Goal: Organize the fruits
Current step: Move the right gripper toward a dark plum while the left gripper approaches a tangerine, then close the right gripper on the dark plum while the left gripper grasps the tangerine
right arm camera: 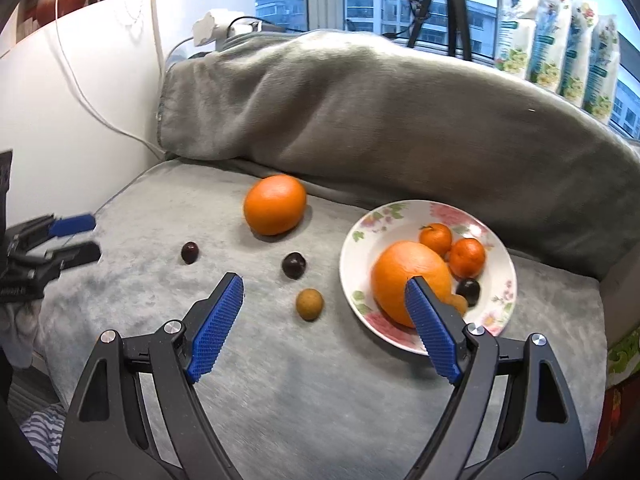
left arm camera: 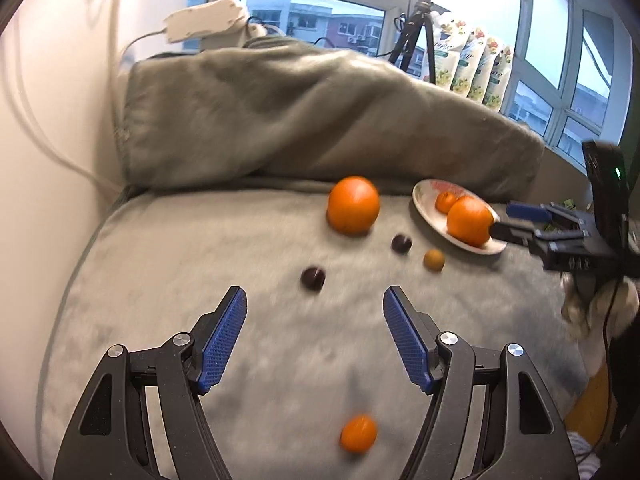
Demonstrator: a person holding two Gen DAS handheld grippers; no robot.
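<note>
A floral plate (right arm camera: 502, 280) on the grey blanket holds a large orange (right arm camera: 404, 276), two small tangerines (right arm camera: 468, 255) and a dark plum (right arm camera: 469, 290). Loose on the blanket lie a large orange (right arm camera: 275, 205), two dark plums (right arm camera: 294, 265) and a brownish small fruit (right arm camera: 309, 304). My right gripper (right arm camera: 324, 286) is open and empty, hovering just in front of the brownish fruit. My left gripper (left arm camera: 314, 300) is open and empty, near a dark plum (left arm camera: 313, 278), with a small tangerine (left arm camera: 358, 433) below between its arms. In the left wrist view the plate (left arm camera: 424, 204) is at right.
A grey blanket-covered bolster (right arm camera: 380, 112) runs along the back. A white wall (right arm camera: 72, 120) with cables lies left. A power strip (right arm camera: 212, 26), a tripod (right arm camera: 448, 4) and floral packages (right arm camera: 560, 40) stand by the window behind.
</note>
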